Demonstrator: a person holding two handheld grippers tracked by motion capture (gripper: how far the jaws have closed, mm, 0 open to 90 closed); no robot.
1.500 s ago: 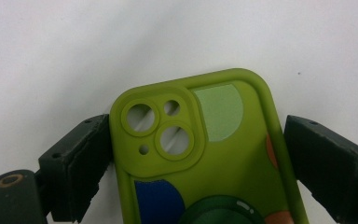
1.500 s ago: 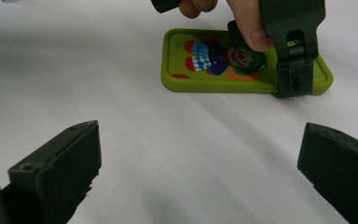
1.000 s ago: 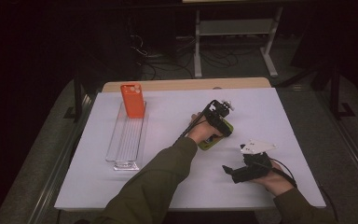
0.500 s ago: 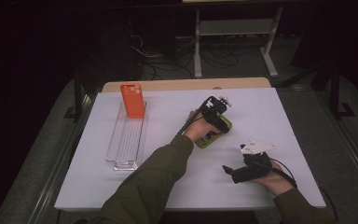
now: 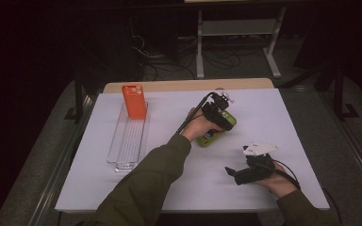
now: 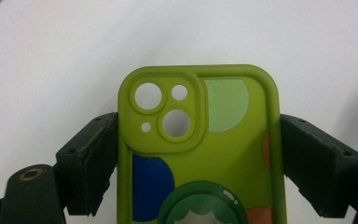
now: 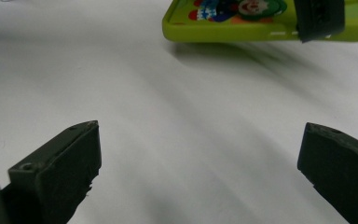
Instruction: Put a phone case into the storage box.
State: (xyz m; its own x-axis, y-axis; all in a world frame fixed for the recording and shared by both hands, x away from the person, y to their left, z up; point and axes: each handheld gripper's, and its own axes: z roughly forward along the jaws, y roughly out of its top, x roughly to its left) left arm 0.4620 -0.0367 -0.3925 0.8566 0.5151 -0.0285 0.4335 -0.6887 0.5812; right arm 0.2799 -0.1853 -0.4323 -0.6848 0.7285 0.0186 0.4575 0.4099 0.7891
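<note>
Left gripper view: left gripper [image 6: 198, 158] pinches the green phone case [image 6: 200, 149] across its width, long axis running along the jaws. Case sits mid-table; clear tray [image 5: 128, 141] with orange case [image 5: 134, 100] lies to its left. Right gripper [image 7: 200, 177] spread, idle, near-right.

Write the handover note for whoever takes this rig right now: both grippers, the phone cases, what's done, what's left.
Left gripper: shut on the green phone case, fingers pressing its two long edges; the case looks lifted just off the white table.
Right gripper: open, holding nothing, low over the table near the person.
Orange phone case: stands upright at the far end of the clear slotted rack.
Done: the orange case is racked, the green case grasped.
Left, probably: carry the green case to the rack and set it in a free slot.
</note>
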